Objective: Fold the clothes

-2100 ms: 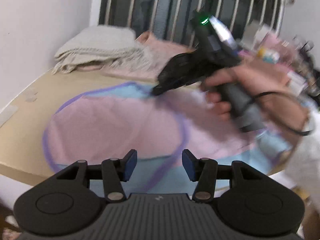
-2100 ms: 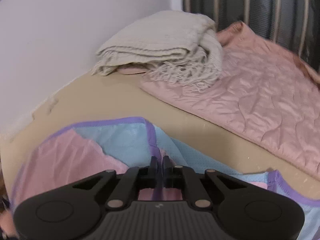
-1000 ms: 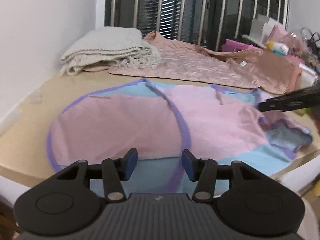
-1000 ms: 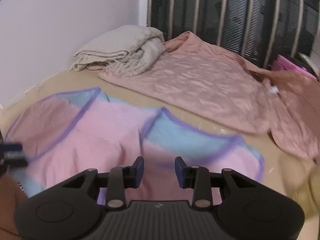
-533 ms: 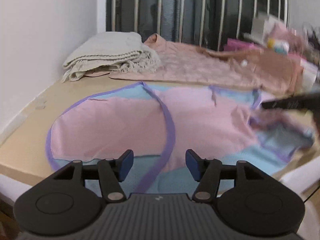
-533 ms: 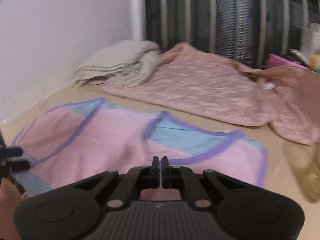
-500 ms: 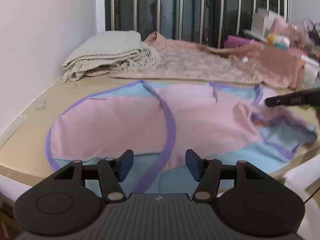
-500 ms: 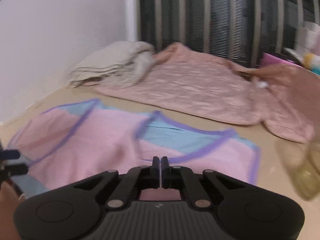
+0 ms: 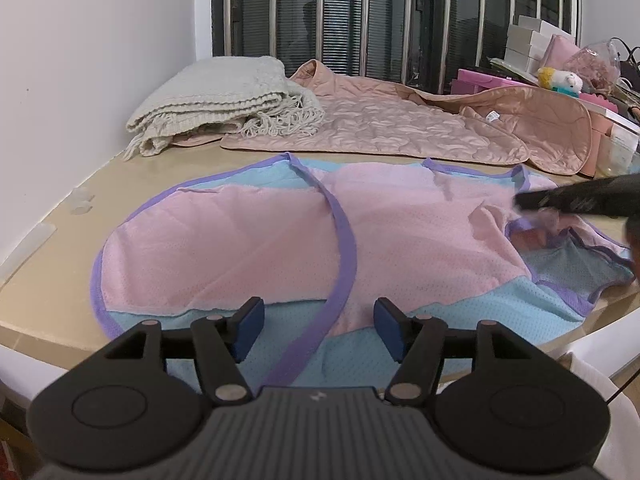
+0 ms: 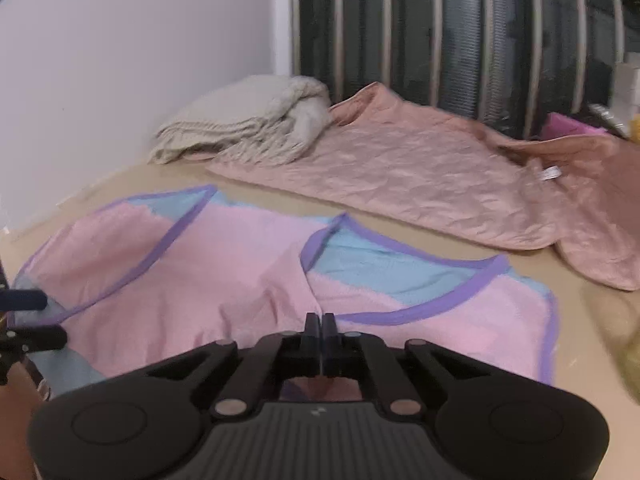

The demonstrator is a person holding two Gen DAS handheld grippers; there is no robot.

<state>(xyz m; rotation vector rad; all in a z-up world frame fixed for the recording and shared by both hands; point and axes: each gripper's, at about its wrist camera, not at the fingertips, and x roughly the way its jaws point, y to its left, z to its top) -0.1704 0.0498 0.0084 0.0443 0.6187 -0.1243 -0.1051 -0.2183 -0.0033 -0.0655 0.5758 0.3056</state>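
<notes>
A pink and light-blue mesh garment (image 9: 248, 248) with purple trim lies spread on the beige table (image 9: 52, 280). My left gripper (image 9: 316, 316) hovers over its near edge. Its jaws are opening, and the purple strap (image 9: 344, 264) runs between the blue pads without touching them. My right gripper (image 10: 320, 326) is shut at the garment's right side, pinching pink cloth (image 10: 256, 280). From the left wrist view that right gripper (image 9: 524, 202) has a raised fold of cloth bunched at its tip. The left gripper's fingers (image 10: 24, 300) show at the left edge of the right wrist view.
A folded cream knit blanket (image 9: 224, 100) and a quilted pink cover (image 9: 400, 124) lie at the back of the table, in front of a barred window. Boxes and toys (image 9: 560, 76) crowd the back right. The white wall (image 9: 80, 60) runs along the left.
The right gripper left the garment's far middle, came to its right side with jaws apart, then shut there on the cloth. The left jaws have spread wider; that hand stayed put.
</notes>
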